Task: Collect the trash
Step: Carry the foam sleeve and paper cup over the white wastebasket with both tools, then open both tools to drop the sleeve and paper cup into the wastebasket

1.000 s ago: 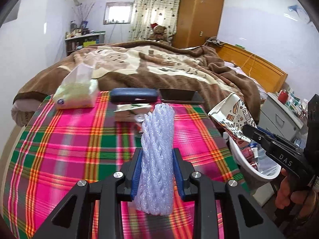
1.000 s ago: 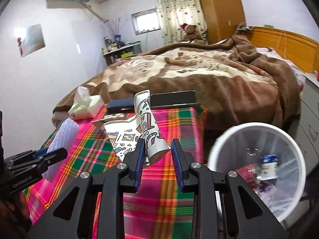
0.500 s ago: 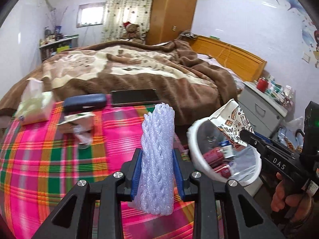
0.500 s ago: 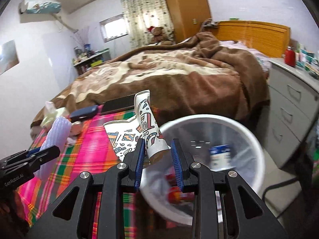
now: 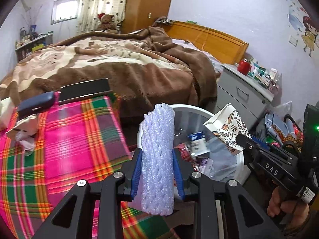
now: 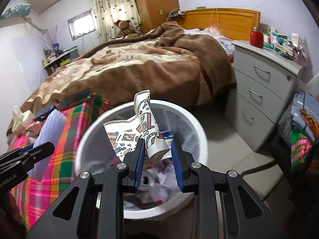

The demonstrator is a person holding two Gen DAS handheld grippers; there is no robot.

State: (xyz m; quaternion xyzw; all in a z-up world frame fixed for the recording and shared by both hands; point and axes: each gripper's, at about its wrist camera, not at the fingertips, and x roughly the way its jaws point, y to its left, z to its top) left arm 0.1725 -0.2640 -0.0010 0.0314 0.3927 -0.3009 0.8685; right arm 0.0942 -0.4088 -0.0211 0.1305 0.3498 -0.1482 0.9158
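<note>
Over the white waste bin, the right claw pinches a crumpled printed paper cup between its blue pads, the cup standing above the bin's open mouth. Inside the bin lie wrappers and a small white tub. Beside the bin's rim, the left claw is pressed onto an upright roll of white foam netting; in the left wrist view the roll stands over the near right corner of the worktop, at the bin's left edge. The worktop carries a pink, green and orange plaid cloth. Along its far edge lie a dark blue case and a flat black slab, with crumpled paper scraps near the left edge. Behind the worktop is a bed under a brown blanket; a grey drawer cabinet stands to the bin's right. A hand grips the right claw's handle.
</note>
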